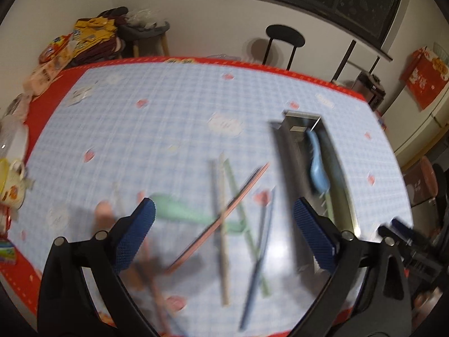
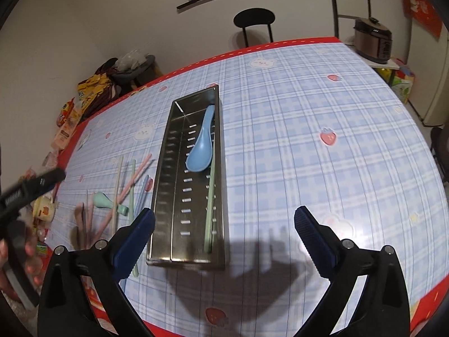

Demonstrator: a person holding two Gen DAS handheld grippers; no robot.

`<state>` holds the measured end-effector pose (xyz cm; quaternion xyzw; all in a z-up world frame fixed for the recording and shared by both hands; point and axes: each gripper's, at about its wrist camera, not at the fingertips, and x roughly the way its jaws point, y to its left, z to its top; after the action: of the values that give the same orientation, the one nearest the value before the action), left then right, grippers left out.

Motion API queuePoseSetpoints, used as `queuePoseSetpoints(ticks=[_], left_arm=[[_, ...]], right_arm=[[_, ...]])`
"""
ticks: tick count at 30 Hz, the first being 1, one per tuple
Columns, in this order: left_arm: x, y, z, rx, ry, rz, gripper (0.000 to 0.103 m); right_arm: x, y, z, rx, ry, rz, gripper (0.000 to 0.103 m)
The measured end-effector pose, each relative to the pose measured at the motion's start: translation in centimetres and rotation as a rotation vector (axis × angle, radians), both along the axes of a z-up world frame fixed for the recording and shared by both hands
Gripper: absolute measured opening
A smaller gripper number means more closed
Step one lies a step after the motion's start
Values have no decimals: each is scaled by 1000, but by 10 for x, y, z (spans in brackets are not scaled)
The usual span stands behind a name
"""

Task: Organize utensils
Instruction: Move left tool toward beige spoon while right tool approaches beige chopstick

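A steel utensil tray (image 2: pixel 161 185) (image 1: pixel 286 163) lies on the checked tablecloth, with a blue spoon (image 2: pixel 200 146) (image 1: pixel 315 163) and a green chopstick (image 2: pixel 210 213) inside it. Left of the tray lie loose chopsticks in pink (image 1: pixel 221 219), green (image 1: pixel 247 224), blue (image 1: pixel 256 264) and cream (image 1: pixel 224 241), a green spoon (image 1: pixel 179 210) (image 2: pixel 108 200) and a pink spoon (image 1: pixel 102 210). My left gripper (image 1: pixel 224 236) hovers open above the loose pile, nothing between its fingers. My right gripper (image 2: pixel 224 238) hangs open over the tray's near end, empty. The left view is blurred.
A mug (image 1: pixel 11 185) and snack packets (image 1: pixel 53 59) crowd the table's left edge. A black chair (image 2: pixel 254 22) stands beyond the far edge, a rice cooker (image 2: pixel 371 40) at the far right. The cloth (image 2: pixel 322 154) right of the tray is bare.
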<state>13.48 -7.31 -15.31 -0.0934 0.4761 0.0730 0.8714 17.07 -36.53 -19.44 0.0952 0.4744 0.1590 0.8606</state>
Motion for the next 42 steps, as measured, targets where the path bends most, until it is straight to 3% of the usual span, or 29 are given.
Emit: queuePoseSetpoints(ticks=[12,22,33,38,42], left_arm=[[-82,64,-44,14,120,78,97],[-123,119,-85,-124,203,168,97],[-144,175,-97,-290,187,268,96],[-133,166,-101,-274,183,201,72],[-128,171,-108,-306,155,207,62]], right_arm=[[-47,73,-9,-136,-4,87,97],[-57,129,-10,-167,22,118,97],[-66,169,-19,-159,89,180,97],[-70,183,-16,-168,74,231,88],[-70,184,-15,-153,77,251,75]])
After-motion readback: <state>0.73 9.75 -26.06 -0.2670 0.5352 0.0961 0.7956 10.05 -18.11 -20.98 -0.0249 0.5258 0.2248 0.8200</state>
